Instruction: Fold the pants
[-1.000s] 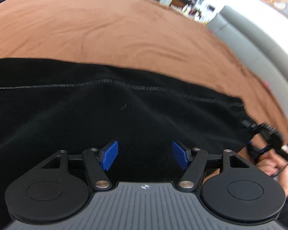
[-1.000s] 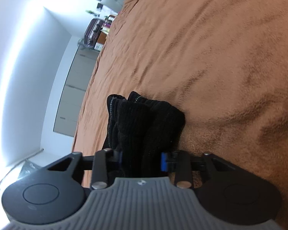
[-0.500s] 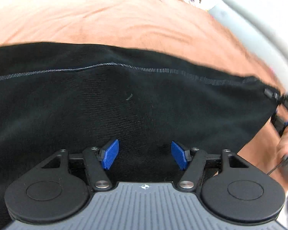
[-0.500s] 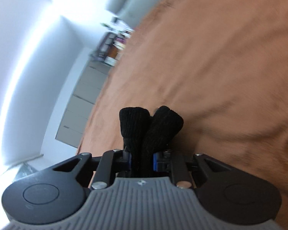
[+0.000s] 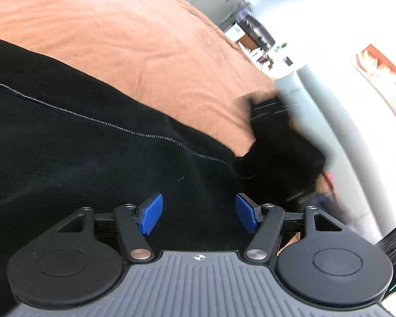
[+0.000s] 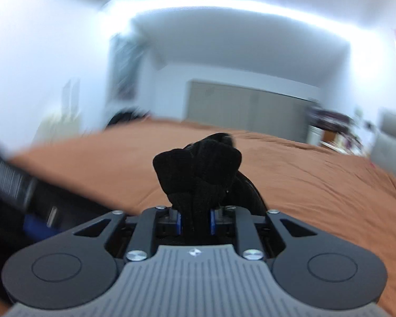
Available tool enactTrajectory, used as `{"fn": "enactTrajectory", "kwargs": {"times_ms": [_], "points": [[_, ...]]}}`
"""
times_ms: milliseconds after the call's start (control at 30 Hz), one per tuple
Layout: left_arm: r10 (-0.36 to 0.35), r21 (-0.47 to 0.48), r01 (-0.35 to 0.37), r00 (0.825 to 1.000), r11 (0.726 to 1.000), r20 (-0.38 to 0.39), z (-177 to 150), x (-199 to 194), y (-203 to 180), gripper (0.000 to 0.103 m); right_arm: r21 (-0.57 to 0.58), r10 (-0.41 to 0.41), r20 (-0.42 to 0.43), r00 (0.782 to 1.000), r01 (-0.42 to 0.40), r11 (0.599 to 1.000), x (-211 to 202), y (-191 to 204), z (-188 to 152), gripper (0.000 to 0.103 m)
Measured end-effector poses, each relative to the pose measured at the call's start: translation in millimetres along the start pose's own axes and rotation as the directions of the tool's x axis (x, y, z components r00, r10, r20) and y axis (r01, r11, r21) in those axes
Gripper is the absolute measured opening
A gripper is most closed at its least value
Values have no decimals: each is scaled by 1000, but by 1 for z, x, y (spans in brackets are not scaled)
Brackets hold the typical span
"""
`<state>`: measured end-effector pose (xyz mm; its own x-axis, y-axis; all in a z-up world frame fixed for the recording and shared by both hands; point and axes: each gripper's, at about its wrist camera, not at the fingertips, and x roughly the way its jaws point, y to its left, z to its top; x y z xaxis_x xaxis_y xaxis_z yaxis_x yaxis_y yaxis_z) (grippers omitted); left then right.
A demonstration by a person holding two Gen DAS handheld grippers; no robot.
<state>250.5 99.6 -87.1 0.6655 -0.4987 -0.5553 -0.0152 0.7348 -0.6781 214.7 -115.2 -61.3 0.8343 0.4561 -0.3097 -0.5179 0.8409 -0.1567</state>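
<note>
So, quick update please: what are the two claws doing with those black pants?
Right claw shut on a bunched fold of the black knit pants. Left claw open above them, empty. Nothing in the way on the brown bedspread.

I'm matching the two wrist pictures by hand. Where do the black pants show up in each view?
Left wrist: the black pants fill the left and middle, under the open left gripper.
Right wrist: a bunched end stands at centre, pinched in the right gripper.
Shared landmark: the brown bedspread.
</note>
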Motion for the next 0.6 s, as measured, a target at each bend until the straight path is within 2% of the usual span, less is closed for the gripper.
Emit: {"fn": "enactTrajectory", "kwargs": {"times_ms": [67, 133, 167, 200, 233, 267, 300, 367, 433, 500, 567, 600], "points": [[-5, -11, 5, 1000, 1000, 3, 0, -5, 4, 74, -133, 35, -62, 997, -43, 990, 11, 34, -11, 14], [2, -15, -2, 1000, 1000, 3, 1, -7, 8, 74, -279, 54, -147, 988, -94, 956, 25, 67, -28, 15], [5, -19, -6, 1000, 1000, -1, -1, -9, 13, 74, -350, 49, -192, 980, -115, 930, 30, 82, -39, 20], [7, -26, -8, 1000, 1000, -5, -2, -8, 15, 75, -427, 37, -261, 965, -150, 892, 37, 97, -51, 30], [7, -34, -7, 1000, 999, -12, -2, -7, 17, 75, -497, 13, -303, 953, -170, 851, 41, 109, -60, 30], [5, -44, -6, 1000, 999, -17, -2, -8, 20, 75, -553, -8, -283, 959, -156, 819, 37, 117, -64, 30], [1, -53, -2, 1000, 999, -23, -1, -6, 22, 76, -568, -17, -273, 962, -147, 810, 33, 120, -63, 33], [-9, -68, 7, 999, 998, -34, -1, 1, 24, 77, -485, 41, -307, 951, -194, 853, 24, 108, -47, 40], [-19, -74, 15, 999, 997, -44, -2, 4, 23, 77, -311, 155, -309, 938, -254, 916, 10, 86, -26, 47], [-29, -67, 26, 998, 997, -50, 0, 10, 17, 77, -95, 268, -269, 925, -302, 948, -7, 51, -12, 49], [-54, -49, 51, 998, 997, -43, 0, 13, 10, 77, 60, 245, -221, 944, -237, 970, -17, 19, -7, 47], [-63, -41, 62, 997, 997, -40, -2, 16, 4, 77, 116, 212, -206, 955, -192, 975, -20, 5, -7, 35]]}}
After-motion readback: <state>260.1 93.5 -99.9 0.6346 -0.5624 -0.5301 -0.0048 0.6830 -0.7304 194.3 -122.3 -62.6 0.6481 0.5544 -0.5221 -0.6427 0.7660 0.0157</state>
